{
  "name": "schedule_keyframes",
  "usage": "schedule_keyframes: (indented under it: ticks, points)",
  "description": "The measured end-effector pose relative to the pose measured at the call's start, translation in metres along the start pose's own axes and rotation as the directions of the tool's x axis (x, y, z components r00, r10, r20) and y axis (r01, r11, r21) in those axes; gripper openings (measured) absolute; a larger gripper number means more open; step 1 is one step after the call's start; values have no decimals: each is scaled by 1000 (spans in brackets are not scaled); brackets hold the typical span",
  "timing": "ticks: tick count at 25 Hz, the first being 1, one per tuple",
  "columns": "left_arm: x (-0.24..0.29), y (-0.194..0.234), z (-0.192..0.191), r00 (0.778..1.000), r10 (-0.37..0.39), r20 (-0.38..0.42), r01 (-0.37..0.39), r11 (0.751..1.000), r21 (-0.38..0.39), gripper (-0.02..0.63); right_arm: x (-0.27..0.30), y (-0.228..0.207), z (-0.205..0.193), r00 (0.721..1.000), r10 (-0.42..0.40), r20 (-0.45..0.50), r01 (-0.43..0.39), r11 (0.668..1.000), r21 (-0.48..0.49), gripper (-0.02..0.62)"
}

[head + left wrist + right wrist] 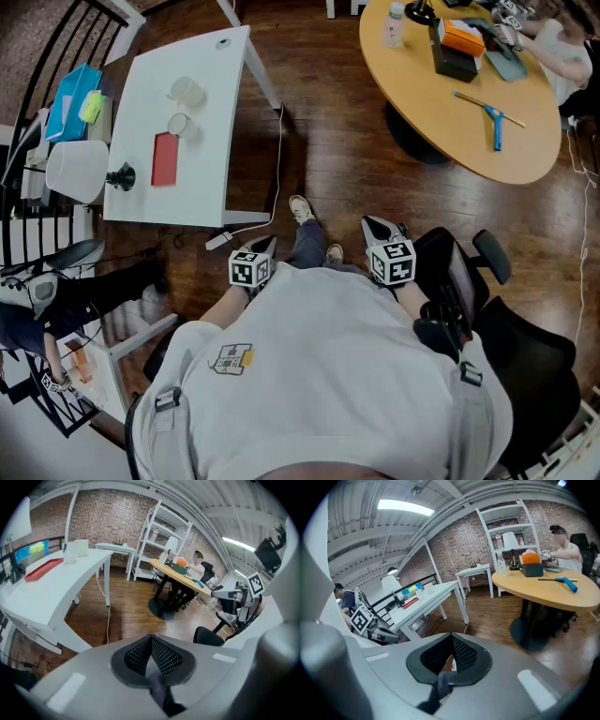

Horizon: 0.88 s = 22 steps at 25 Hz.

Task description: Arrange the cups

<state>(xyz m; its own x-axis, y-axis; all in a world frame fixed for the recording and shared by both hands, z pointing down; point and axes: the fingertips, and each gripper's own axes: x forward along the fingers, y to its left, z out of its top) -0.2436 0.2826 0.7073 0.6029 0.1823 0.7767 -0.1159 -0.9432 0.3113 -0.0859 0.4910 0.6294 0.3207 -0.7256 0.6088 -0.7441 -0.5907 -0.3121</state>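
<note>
2 cups (187, 91) (179, 124) tiny, far off; L+R grippers (151, 637) (451, 635) closed.

Low in the near foreground, left gripper (151, 639) with dark mesh pads (137, 657) pressed together to a point, nothing between them. To the left, white table (51, 597) bearing a flat red tray (43, 569) and, farther along, two pale cups (82, 547) close together. Far centre, round wooden table (180, 579) with a seated person (199, 564), white shelving (159, 536) against brick wall (103, 517). At right, right gripper (220, 591) above a black chair (208, 636).
</note>
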Motion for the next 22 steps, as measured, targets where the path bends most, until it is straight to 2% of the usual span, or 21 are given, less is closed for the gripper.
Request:
schedule_keyframes:
  ticks: [7, 13, 15, 17, 20, 22]
  points:
    - [18, 60, 98, 990, 69, 125, -67, 998, -23, 0, 82, 2, 76, 999, 37, -8, -37, 995, -93, 0]
    - [17, 119, 195, 958, 129, 255, -120, 992, -49, 0, 158, 13, 160, 997, 75, -10, -75, 977, -200, 0]
    - [14, 143, 223, 939, 168, 299, -156, 986, -65, 0, 187, 21, 186, 996, 90, -2, -88, 968, -234, 0]
    - [9, 167, 246, 912, 228, 340, -200, 973, -115, 0, 212, 33, 210, 993, 117, -6, -114, 952, -284, 0]
    - [-3, 196, 260, 863, 337, 376, -279, 939, -202, 0, 240, 59, 233, 983, 179, -48, -183, 902, -392, 0]
    - [-9, 216, 265, 827, 408, 387, -341, 911, -231, 0, 261, 75, 244, 973, 215, -81, -228, 865, -446, 0]
